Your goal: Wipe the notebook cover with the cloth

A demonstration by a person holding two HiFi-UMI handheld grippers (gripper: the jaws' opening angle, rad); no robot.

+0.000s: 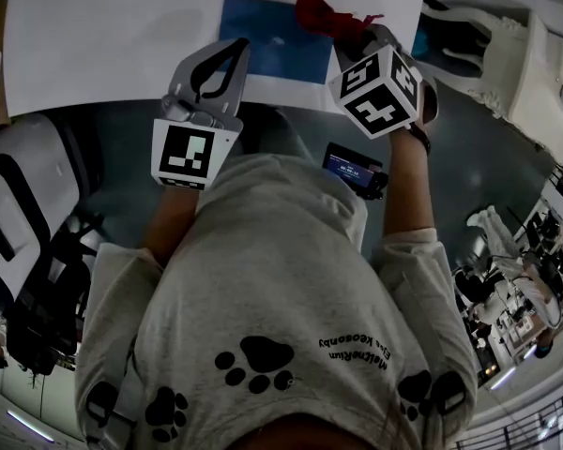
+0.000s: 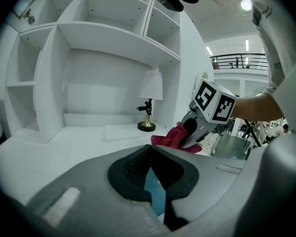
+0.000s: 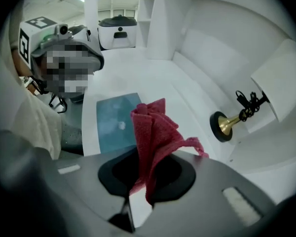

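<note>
Both jaws of the right gripper (image 1: 345, 32) pinch a red cloth (image 1: 321, 11) by the blue notebook (image 1: 270, 52) on the white table (image 1: 103, 45), while the left gripper (image 1: 231, 51) hangs closed and empty.

A two-line print (image 1: 357, 352) on the grey sweatshirt (image 1: 281, 270) stood upside down, its letters too small to read with certainty. A small blue-lit screen (image 1: 351, 166) carried pale lines, unreadable. Square black-and-white markers (image 1: 187, 154) bore coded patterns only.

Mock study nook: white shelves (image 2: 89, 38), lamp (image 2: 150, 98)
</note>
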